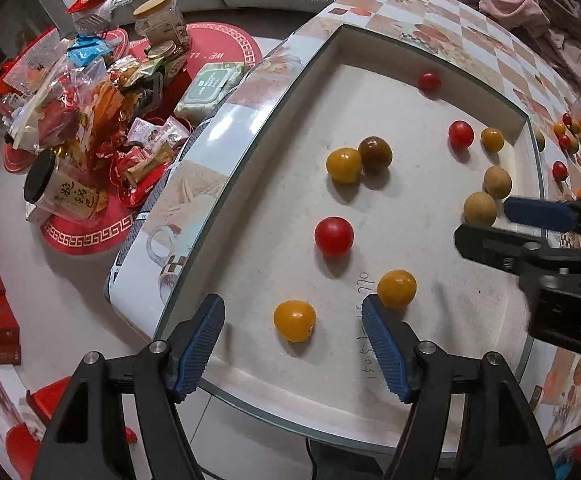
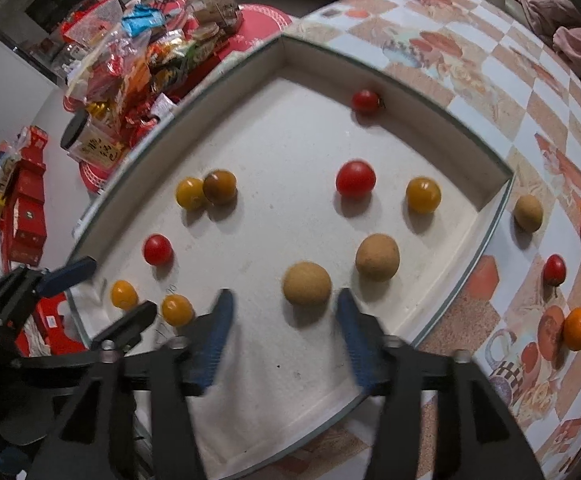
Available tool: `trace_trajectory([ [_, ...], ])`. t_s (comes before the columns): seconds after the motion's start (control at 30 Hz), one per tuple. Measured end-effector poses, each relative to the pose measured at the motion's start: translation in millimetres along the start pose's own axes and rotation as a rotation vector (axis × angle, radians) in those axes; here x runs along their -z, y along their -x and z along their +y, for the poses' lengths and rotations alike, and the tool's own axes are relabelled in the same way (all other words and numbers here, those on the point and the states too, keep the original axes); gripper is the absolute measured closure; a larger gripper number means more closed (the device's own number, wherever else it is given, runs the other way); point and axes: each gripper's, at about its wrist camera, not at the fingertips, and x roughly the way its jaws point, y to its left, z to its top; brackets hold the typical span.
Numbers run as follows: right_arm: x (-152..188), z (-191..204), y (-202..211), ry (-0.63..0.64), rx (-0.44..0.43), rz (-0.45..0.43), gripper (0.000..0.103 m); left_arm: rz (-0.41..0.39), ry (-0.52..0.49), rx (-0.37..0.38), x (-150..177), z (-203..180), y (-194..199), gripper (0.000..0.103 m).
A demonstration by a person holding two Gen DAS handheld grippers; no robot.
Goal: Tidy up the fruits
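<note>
Grippers, left [image 1: 293, 346] and right [image 2: 285, 334], both hang spread open and empty over the tray [image 1: 390, 208], angled downward at fruit.

Red mat [image 1: 226, 46] reads, perhaps, "WE LL".

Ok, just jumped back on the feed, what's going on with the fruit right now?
A person is sorting small fruits into the shallow tray with two handheld grippers. Both are open and empty. The left gripper hovers around a yellow tomato at the tray's near edge; the right gripper is lined up on a tan longan. More fruit still lies loose on the tablecloth outside the tray.
</note>
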Motion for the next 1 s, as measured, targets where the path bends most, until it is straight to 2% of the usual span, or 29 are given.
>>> trace_trajectory([
  [0.13, -2.4, 1.4, 15.8, -0.003, 0.005, -0.016, 0.022, 0.019, -0.003, 0.01, -0.8, -2.7, 2.7, 0.031],
  [0.37, 1.8, -6.9, 37.3, -0.046, 0.056, 0.012, 0.014, 0.049, -0.015, 0.034, -4.8, -8.1, 12.7, 0.029],
  [0.4, 2.0, -8.2, 38.0, -0.049, 0.059, 0.015, 0.012, 0.047, -0.016, 0.035, -5.5, -8.3, 14.7, 0.023],
  [0.43, 3.5, -9.8, 40.0, -0.057, 0.066, 0.023, 0.006, 0.042, -0.019, 0.037, -6.4, -8.4, 17.4, 0.007],
  [0.47, 4.2, -10.8, 41.2, -0.064, 0.069, 0.027, 0.001, 0.033, -0.018, 0.04, -7.1, -8.6, 20.8, 0.002],
  [0.53, 6.5, -14.4, 45.3, -0.085, 0.065, 0.036, 0.0, 0.023, -0.027, 0.053, -8.6, -9.1, 27.1, 0.002],
  [0.73, 14.2, -18.8, 58.4, -0.124, 0.072, 0.068, 0.0, 0.057, -0.051, 0.049, -12.1, -11.9, 34.0, 0.002],
  [1.0, 16.2, -21.9, 88.8, -0.155, 0.101, 0.073, 0.0, -0.038, -0.114, -0.012, -18.9, -13.9, 69.2, 0.002],
])
